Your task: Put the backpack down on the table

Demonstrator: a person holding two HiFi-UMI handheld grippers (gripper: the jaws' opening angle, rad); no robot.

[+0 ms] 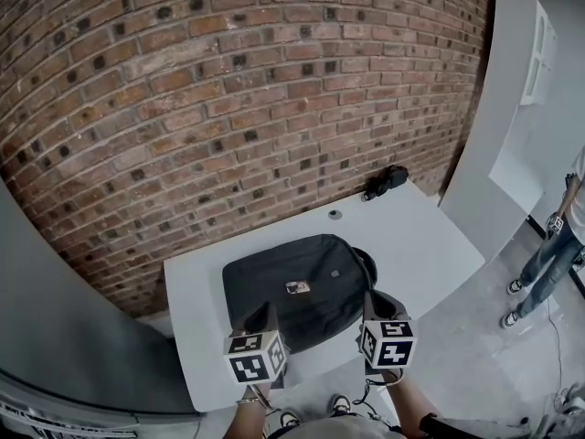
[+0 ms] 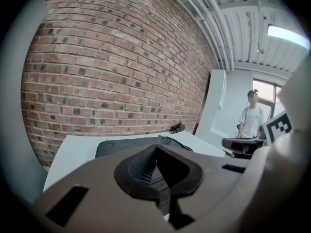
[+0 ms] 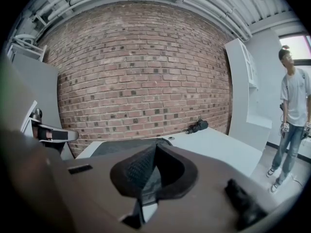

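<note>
- Left hand-held gripper (image 1: 260,311): held low in front of the body, pointing forward and a little downward. Marker cube (image 1: 256,358) faces up toward the head.
- Left gripper view: the 2 jaws stand together, ribbed pads (image 2: 141,166) meeting at the tip.
- Right hand-held gripper (image 1: 373,298): level with the left one and near it, the 2 roughly parallel, same slight downward tilt. Its marker cube (image 1: 388,343) also faces up.
- Right gripper view: jaws closed, pads (image 3: 138,171) touching at the tip.
- Left wrist (image 1: 249,410) and right forearm (image 1: 416,405) show at the bottom edge of the head view, reaching forward.
</note>
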